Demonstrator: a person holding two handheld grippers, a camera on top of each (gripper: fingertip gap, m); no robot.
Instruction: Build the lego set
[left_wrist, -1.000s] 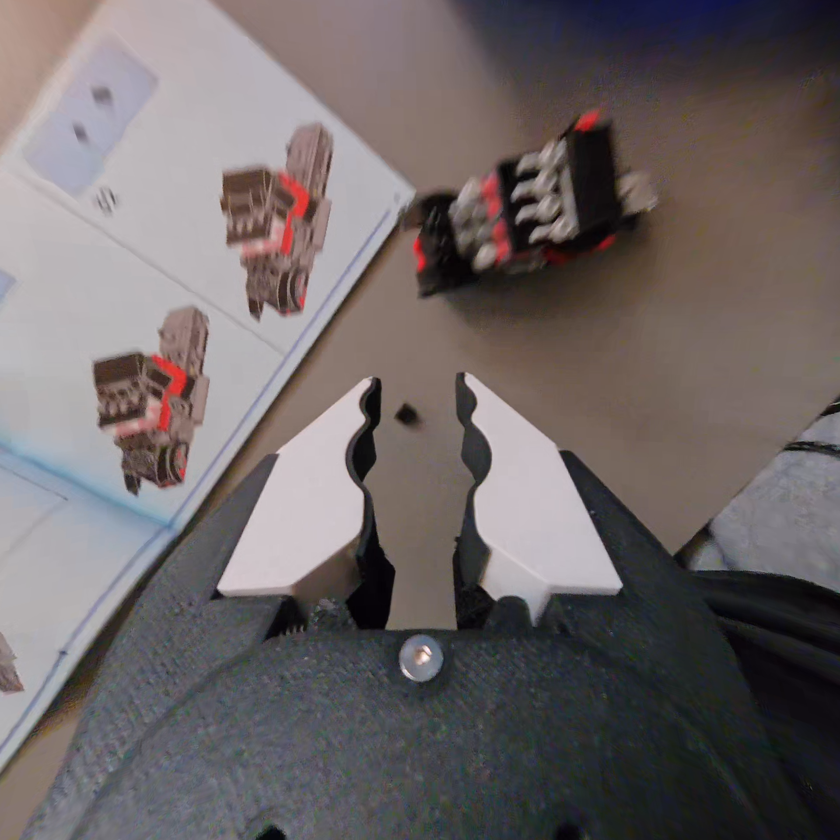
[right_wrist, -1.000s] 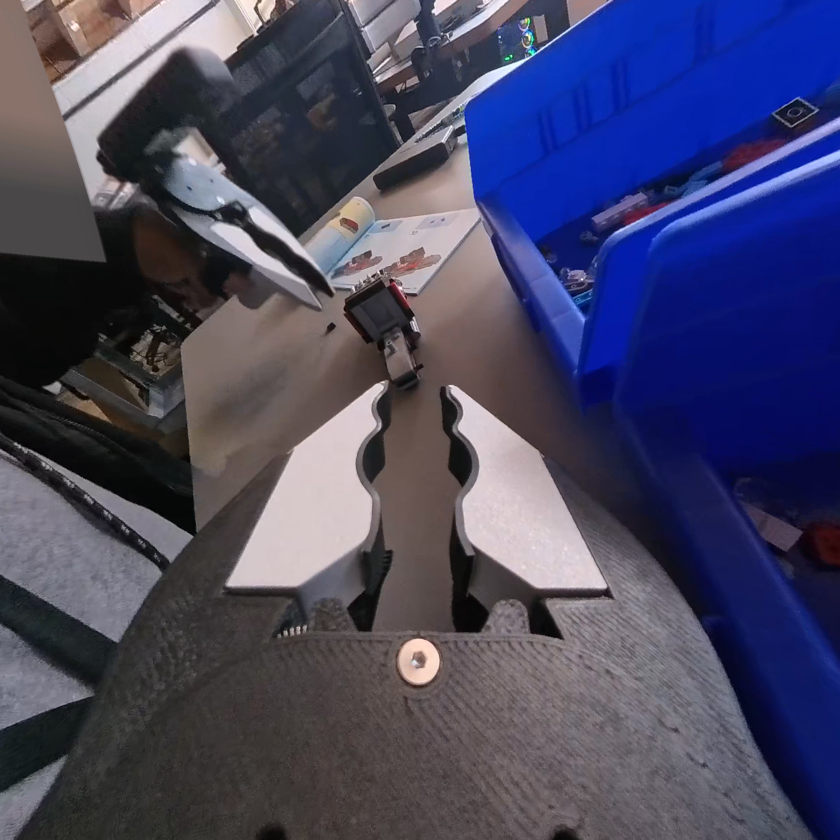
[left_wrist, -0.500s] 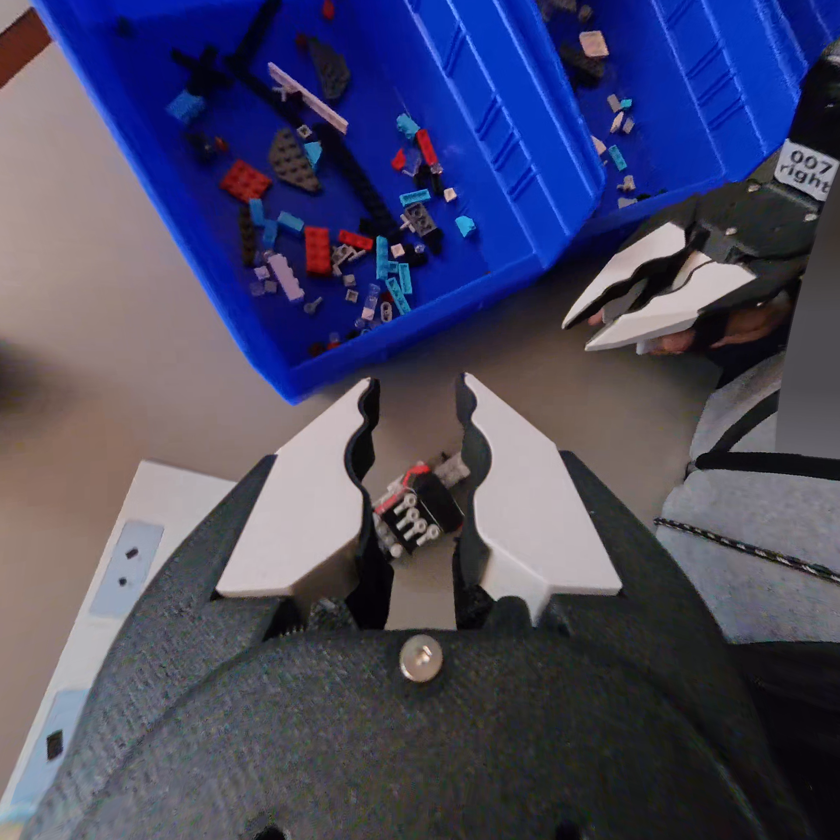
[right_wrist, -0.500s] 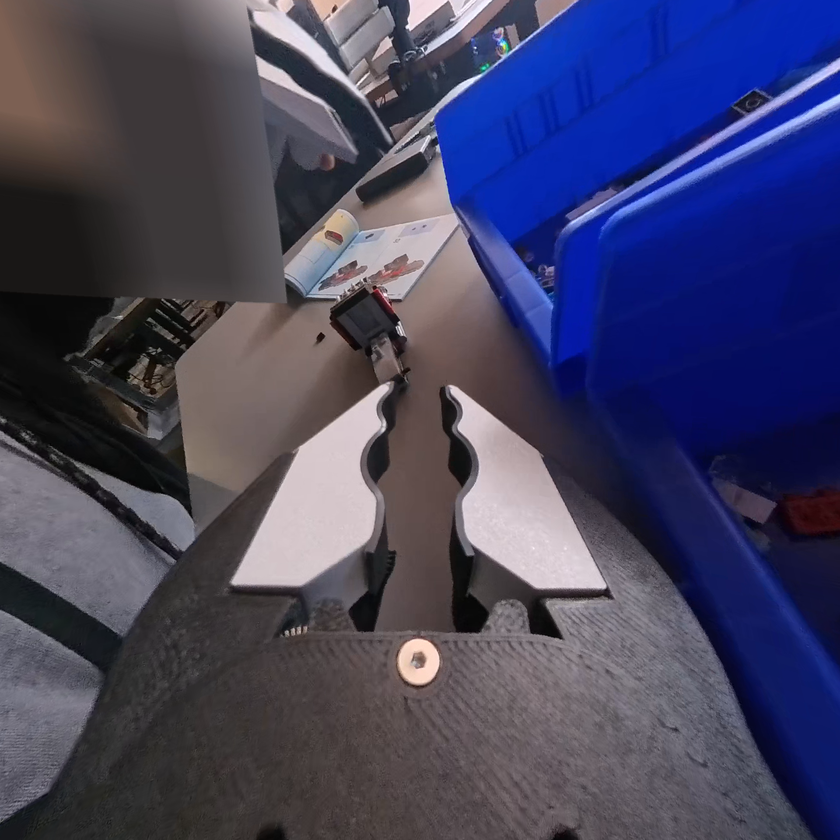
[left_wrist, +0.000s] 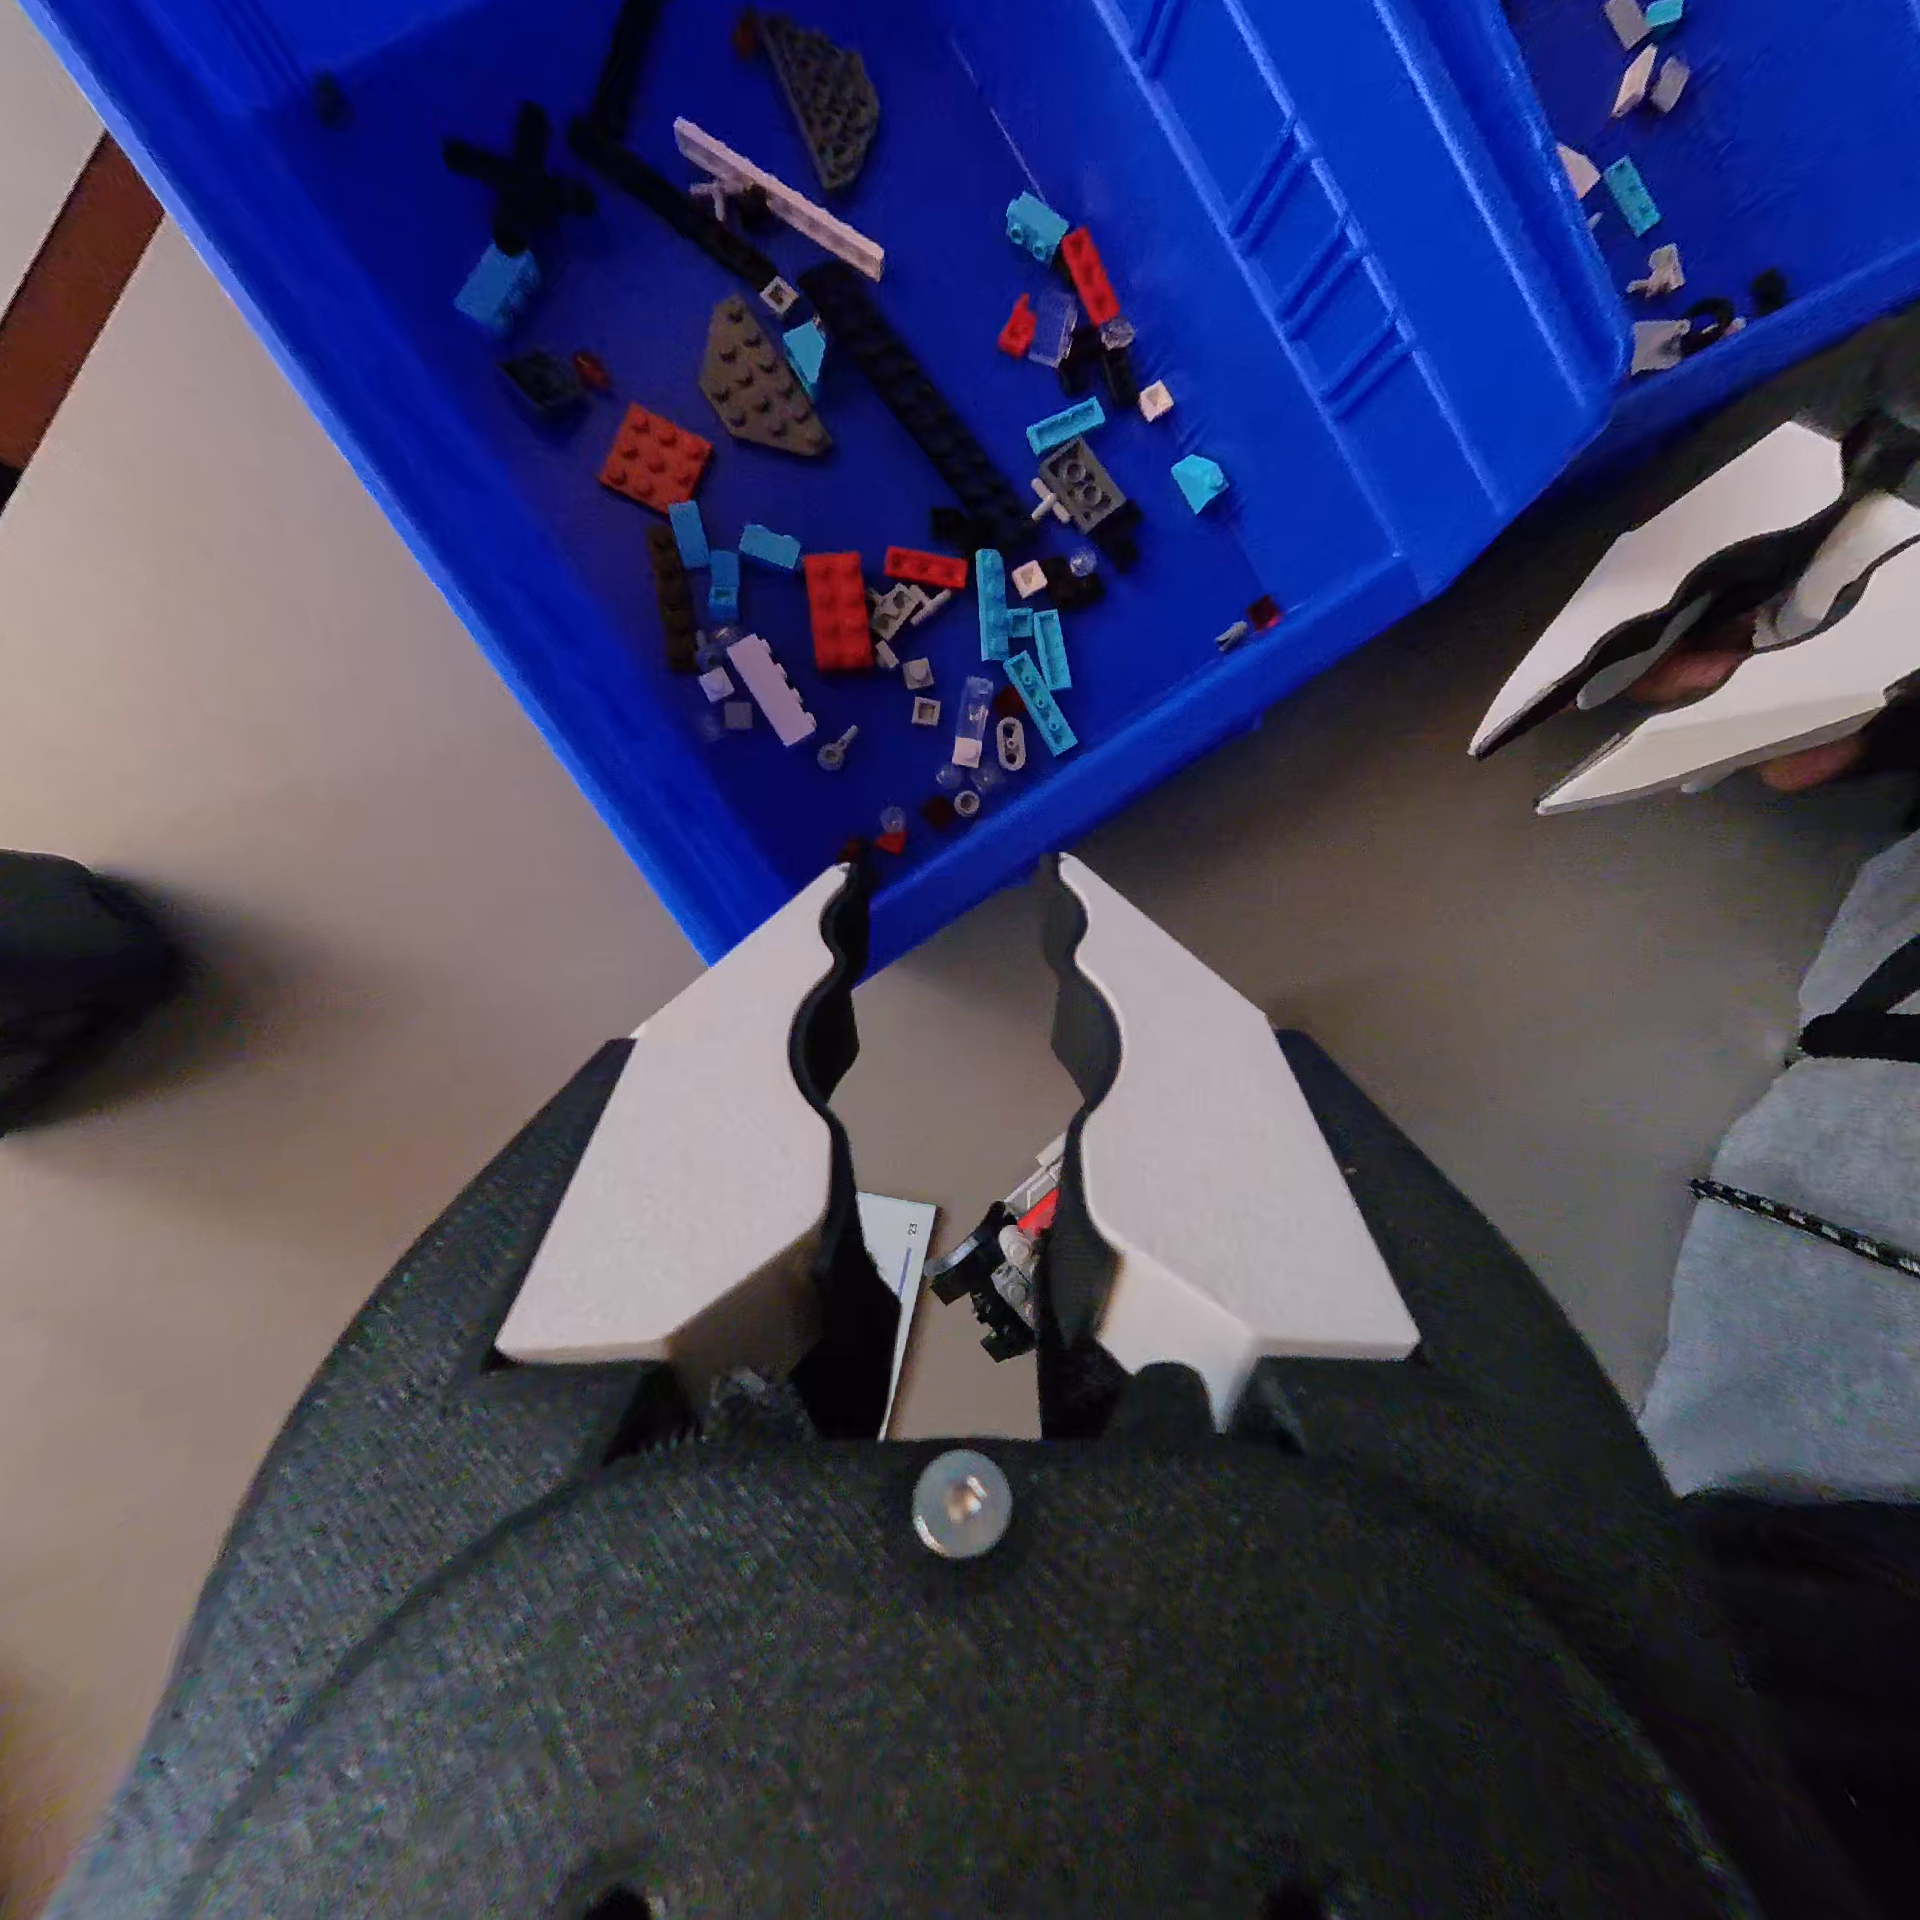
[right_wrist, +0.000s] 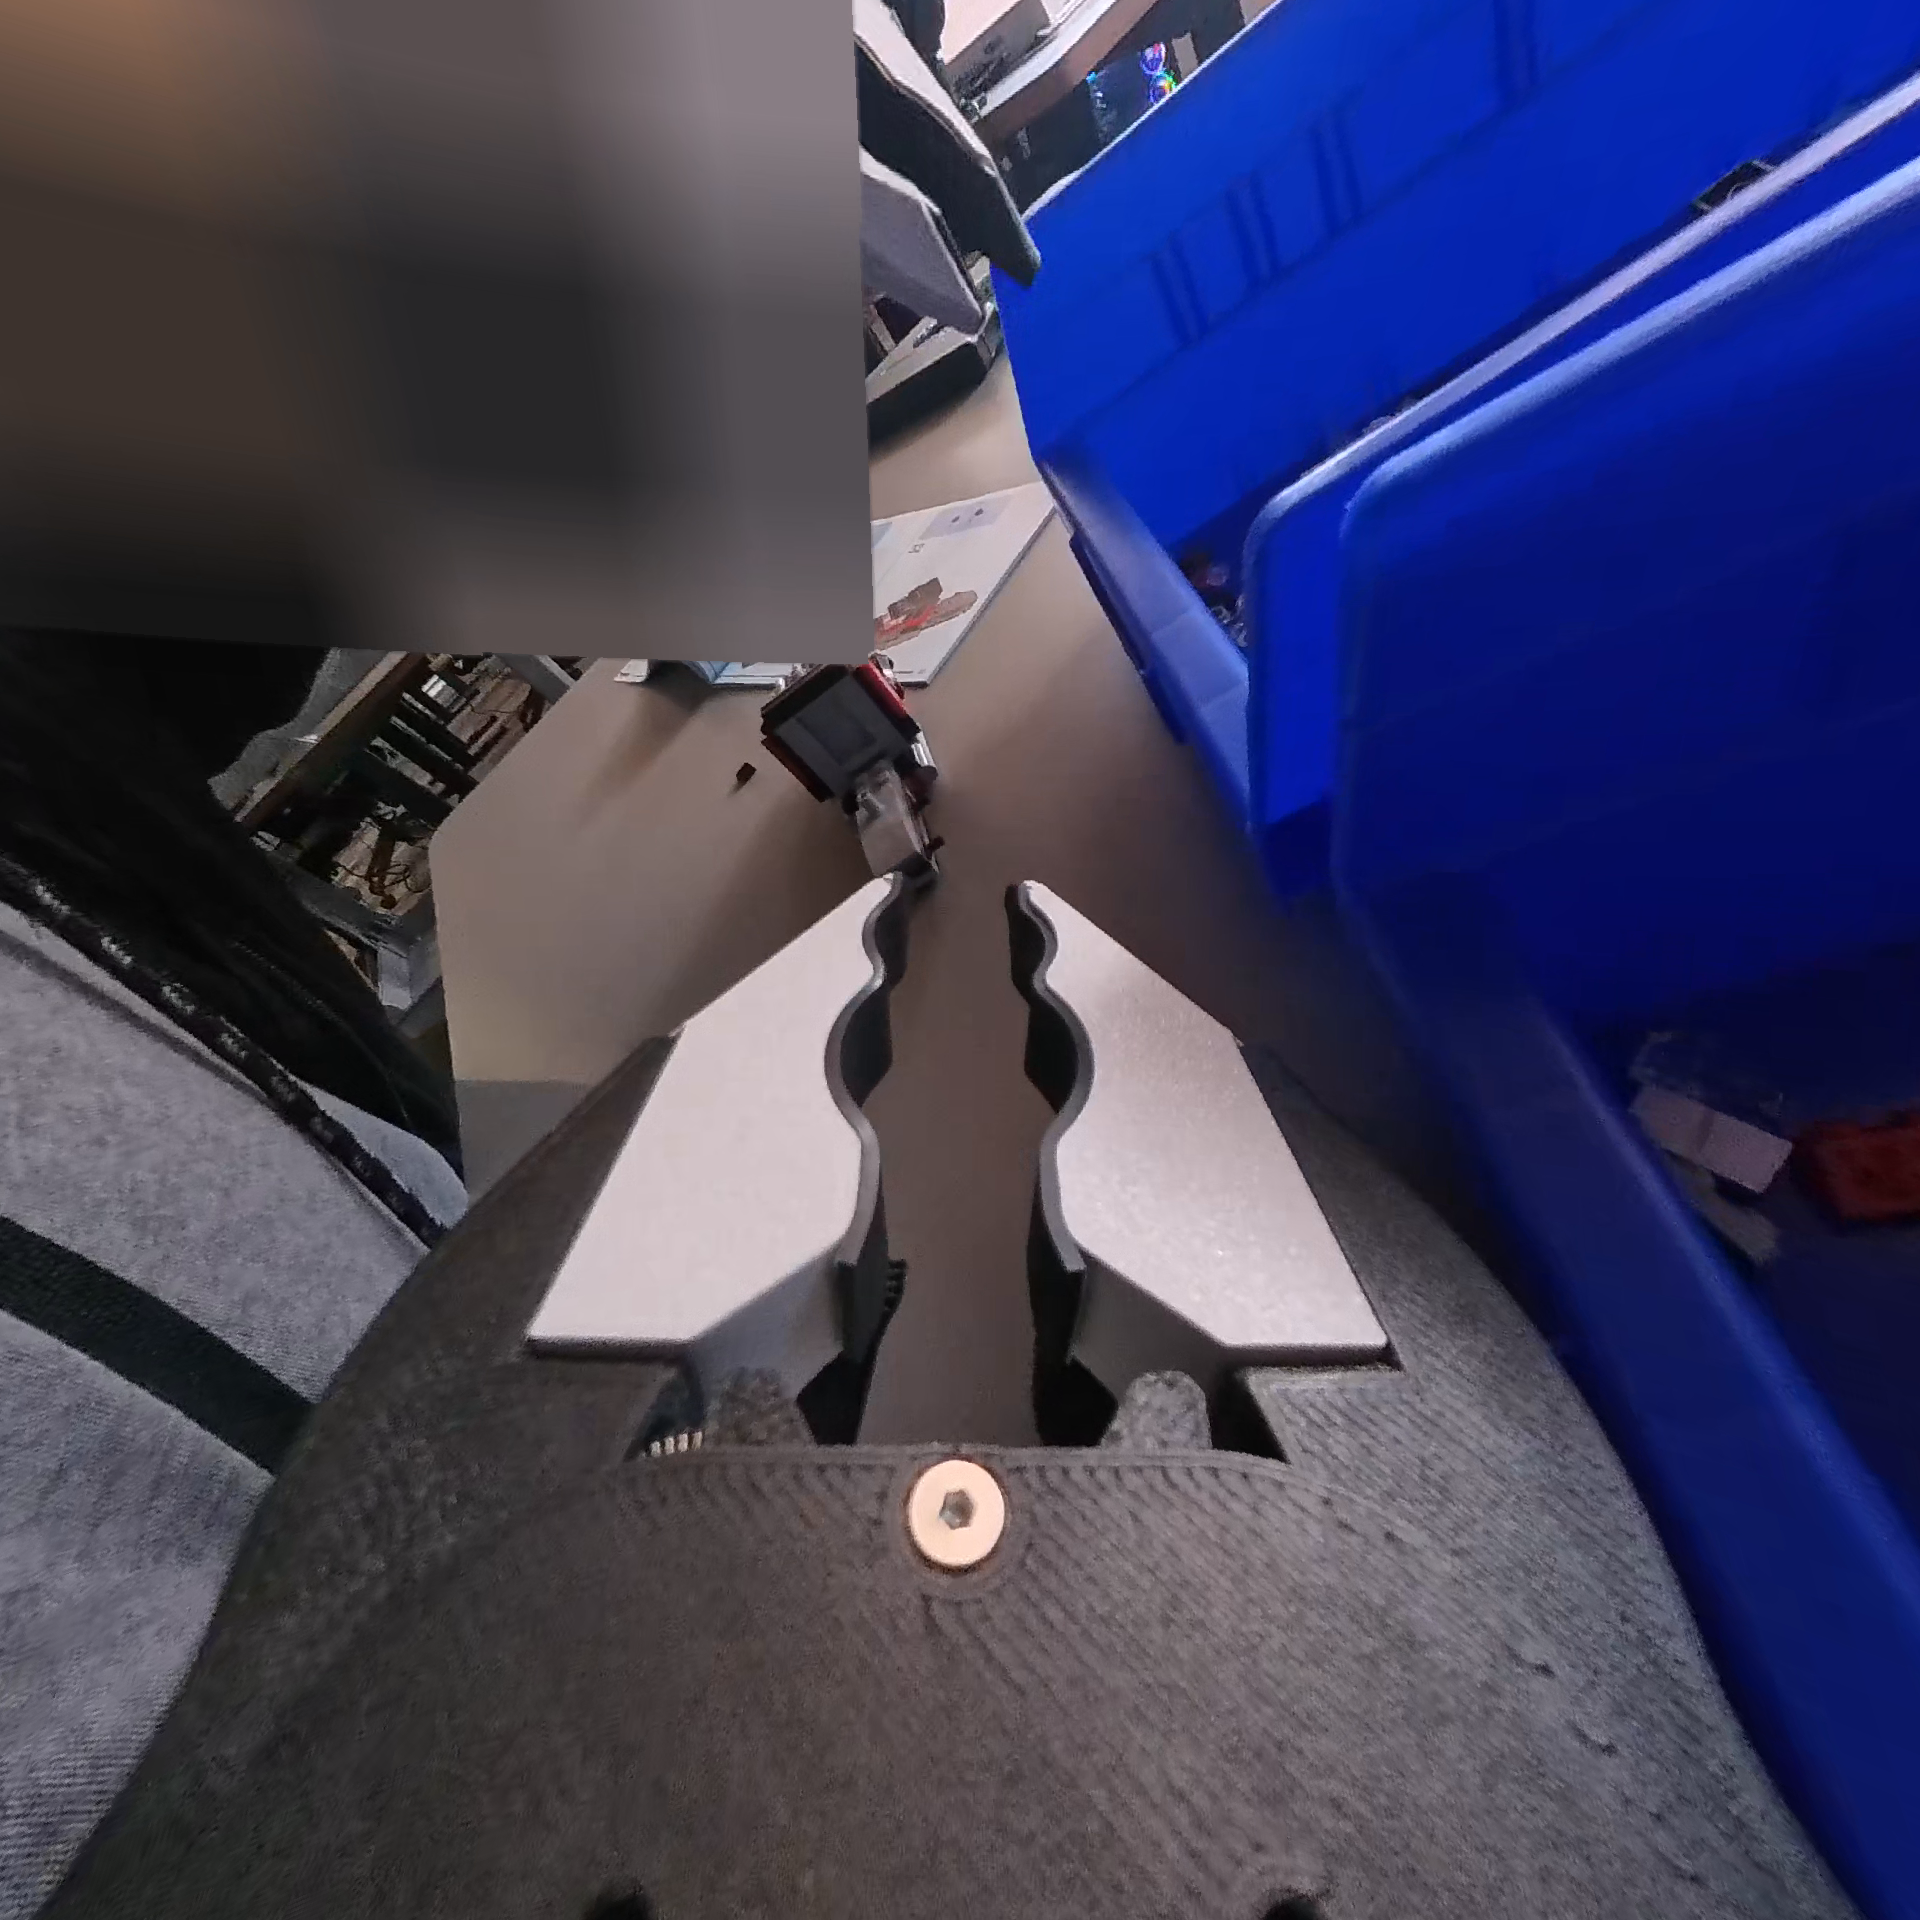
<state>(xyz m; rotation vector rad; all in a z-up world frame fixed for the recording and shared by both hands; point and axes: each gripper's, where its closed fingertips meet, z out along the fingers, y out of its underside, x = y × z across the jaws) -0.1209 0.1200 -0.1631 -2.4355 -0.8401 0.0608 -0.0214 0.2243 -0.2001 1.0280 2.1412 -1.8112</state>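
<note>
Our left gripper (left_wrist: 948, 873) hangs released over two blue plastic bins (left_wrist: 1340, 343)' edge; our right gripper (right_wrist: 954, 894), unclenched, faces one black-red lego model (right_wrist: 847, 753) on bare grey desk (right_wrist: 623, 831).

Grey-beige tabletop (left_wrist: 312, 790) bearing two blue bins set side by side: one bin (left_wrist: 582, 665) holding loose bricks, a second bin (left_wrist: 1558, 343) to its right. An open instruction booklet (right_wrist: 956, 582), a partly built black-and-red model (right_wrist: 847, 743) and a small black piece (right_wrist: 744, 774) beside the model also lie on the tabletop.
</note>
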